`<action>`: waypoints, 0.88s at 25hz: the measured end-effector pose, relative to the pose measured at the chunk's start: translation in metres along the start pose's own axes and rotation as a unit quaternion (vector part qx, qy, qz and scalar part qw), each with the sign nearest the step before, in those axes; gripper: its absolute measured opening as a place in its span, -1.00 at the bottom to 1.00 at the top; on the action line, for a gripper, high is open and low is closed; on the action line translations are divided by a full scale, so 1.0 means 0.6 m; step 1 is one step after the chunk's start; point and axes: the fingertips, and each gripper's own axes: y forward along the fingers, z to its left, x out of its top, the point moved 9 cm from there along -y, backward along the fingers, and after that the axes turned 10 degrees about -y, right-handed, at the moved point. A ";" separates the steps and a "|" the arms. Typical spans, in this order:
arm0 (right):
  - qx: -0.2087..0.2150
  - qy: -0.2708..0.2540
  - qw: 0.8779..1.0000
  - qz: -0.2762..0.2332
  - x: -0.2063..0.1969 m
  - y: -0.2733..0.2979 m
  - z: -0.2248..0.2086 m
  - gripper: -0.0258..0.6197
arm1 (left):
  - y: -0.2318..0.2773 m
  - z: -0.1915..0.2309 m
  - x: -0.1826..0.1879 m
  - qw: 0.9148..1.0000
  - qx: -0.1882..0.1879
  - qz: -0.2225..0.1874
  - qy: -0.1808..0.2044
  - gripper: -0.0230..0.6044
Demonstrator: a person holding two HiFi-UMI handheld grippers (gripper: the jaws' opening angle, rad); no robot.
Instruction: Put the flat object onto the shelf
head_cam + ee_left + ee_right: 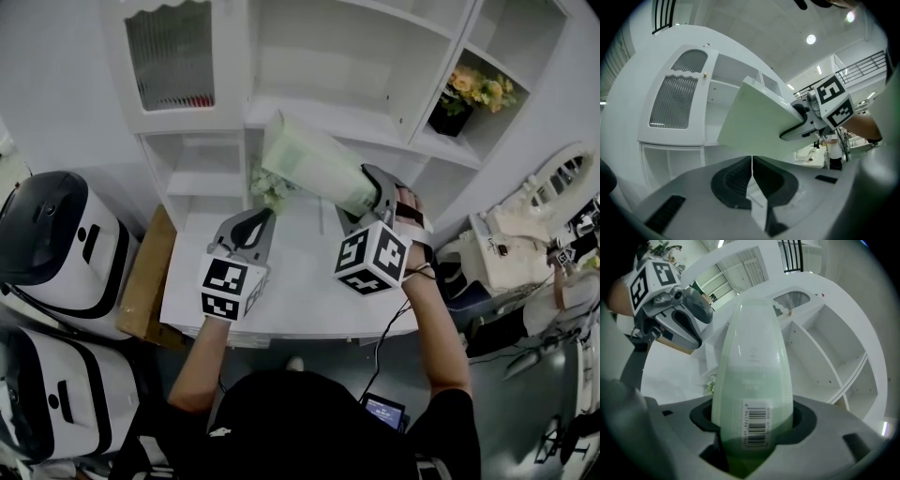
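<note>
The right hand-held gripper (pixel 367 199) is clamping one end of the pale green flat object (pixel 314 161), holding it tilted above the worktop (pixel 300 277), just before the shelf (pixel 328 120). The left hand-held gripper (pixel 262 218) is idling closed and empty. Gripped by one end only, the object is risking swinging in the pads or snagging its far corner on the shelf edge.

Flat object (pixel 314 164): pale translucent green, with a white barcode label (pixel 756 423) with black bars. Shelf (pixel 319 117) and table (pixel 300 272): plain white. Cabinet door (pixel 169 61): ribbed grey glass panel. Left gripper (pixel 262 214) and right gripper (pixel 368 187): grey, black inside the jaws, cubes with black-and-white square markers. Flowers (pixel 480 86): yellow-orange, in a dark pot (pixel 448 119).
</note>
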 end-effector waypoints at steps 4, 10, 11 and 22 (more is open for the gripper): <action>0.001 -0.023 1.000 0.007 0.005 0.003 -0.003 -0.02 | 0.008 -0.001 0.005 1.000 -0.006 -0.003 -0.005 -0.90; 0.001 -0.054 0.998 0.011 0.014 0.004 -0.009 -0.02 | 0.014 -0.004 0.019 1.000 -0.016 -0.006 0.001 -0.90; -0.002 -0.061 0.998 0.012 0.016 0.003 -0.011 -0.02 | 0.015 -0.006 0.022 1.000 -0.017 -0.007 0.001 -0.90; -0.022 -0.114 0.993 0.014 0.031 -0.002 -0.031 -0.01 | 0.022 -0.014 0.060 0.999 -0.025 -0.026 0.023 -0.90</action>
